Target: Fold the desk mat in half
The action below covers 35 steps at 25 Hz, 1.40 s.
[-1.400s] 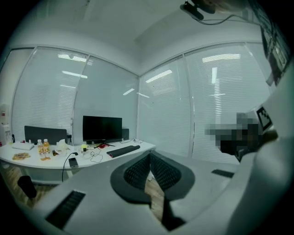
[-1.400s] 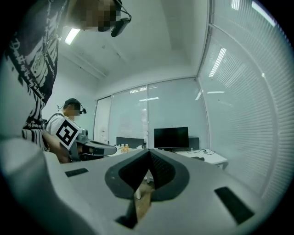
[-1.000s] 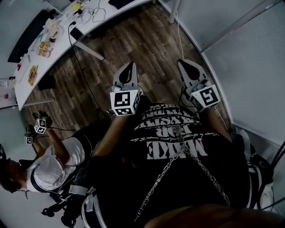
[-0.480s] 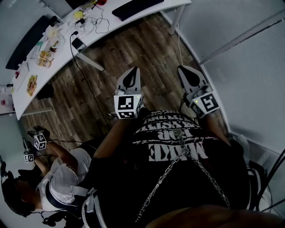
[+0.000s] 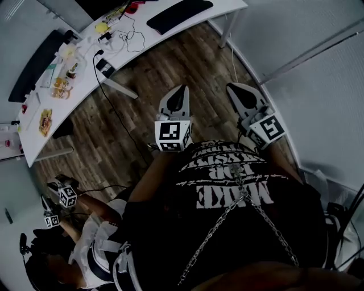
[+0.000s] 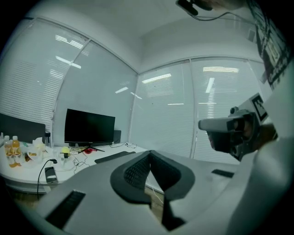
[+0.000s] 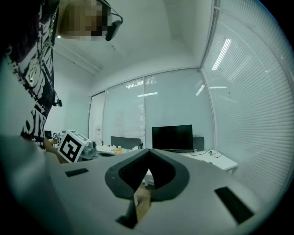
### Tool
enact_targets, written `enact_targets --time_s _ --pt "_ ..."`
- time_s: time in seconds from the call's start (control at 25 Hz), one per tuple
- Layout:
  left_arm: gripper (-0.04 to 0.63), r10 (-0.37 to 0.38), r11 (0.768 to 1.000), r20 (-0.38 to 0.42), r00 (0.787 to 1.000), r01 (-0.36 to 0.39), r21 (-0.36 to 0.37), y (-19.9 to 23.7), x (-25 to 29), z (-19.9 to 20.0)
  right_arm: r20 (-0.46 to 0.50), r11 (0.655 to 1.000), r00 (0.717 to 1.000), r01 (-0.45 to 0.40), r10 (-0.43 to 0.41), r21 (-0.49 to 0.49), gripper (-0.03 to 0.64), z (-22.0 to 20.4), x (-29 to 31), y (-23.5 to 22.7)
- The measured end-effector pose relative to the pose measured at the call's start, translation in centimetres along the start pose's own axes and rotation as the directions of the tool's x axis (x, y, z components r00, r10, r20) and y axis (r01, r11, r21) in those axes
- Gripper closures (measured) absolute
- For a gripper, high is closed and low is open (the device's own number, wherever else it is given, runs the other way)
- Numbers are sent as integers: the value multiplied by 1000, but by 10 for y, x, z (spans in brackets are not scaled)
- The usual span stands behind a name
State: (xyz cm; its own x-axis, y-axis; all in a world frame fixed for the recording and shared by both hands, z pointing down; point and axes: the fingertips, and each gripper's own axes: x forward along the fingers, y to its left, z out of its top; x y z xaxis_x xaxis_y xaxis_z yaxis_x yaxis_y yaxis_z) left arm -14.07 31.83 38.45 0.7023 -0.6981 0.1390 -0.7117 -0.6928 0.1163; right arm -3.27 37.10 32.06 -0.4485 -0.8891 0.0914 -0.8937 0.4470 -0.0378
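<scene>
Left tongs [image 5: 180, 94]: closed tight, nothing held.
Right tongs [image 5: 239, 94]: closed tight, nothing held.
Desk mat [image 5: 179, 14]: apparently the dark strip on the white surface [image 5: 142, 28], well apart from both tongs. Too small to confirm.
Person's torso [image 5: 227, 216]: hides the floor beneath.

White desk [image 5: 223, 5] carries a monitor [image 6: 89, 128], cables [image 5: 133, 38] and bottles [image 6: 11, 149].

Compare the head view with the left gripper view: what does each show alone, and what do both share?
Head view only: a second person lower left with marker cubes, and the chain on the holder's shirt. Left gripper view only: the monitor's dark screen and the ceiling. Shared: the cluttered white desk, left tongs and right tongs, both shut.
</scene>
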Motion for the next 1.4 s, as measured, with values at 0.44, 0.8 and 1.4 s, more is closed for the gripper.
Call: enact_targets --time_s 0.44,0.8,1.4 --pt "586 26 999 11 1000 -26 -43 78 28 14 23 995 995 95 -94 -38 618 13 51 -29" --pt "586 59 995 -67 996 -64 -77 86 91 -14 12 998 998 61 -61 -2 618 -11 85 -94" --pt "586 217 974 -66 974 -220 -44 96 180 -1 -17 992 992 -124 124 -6 618 -5 148 -191"
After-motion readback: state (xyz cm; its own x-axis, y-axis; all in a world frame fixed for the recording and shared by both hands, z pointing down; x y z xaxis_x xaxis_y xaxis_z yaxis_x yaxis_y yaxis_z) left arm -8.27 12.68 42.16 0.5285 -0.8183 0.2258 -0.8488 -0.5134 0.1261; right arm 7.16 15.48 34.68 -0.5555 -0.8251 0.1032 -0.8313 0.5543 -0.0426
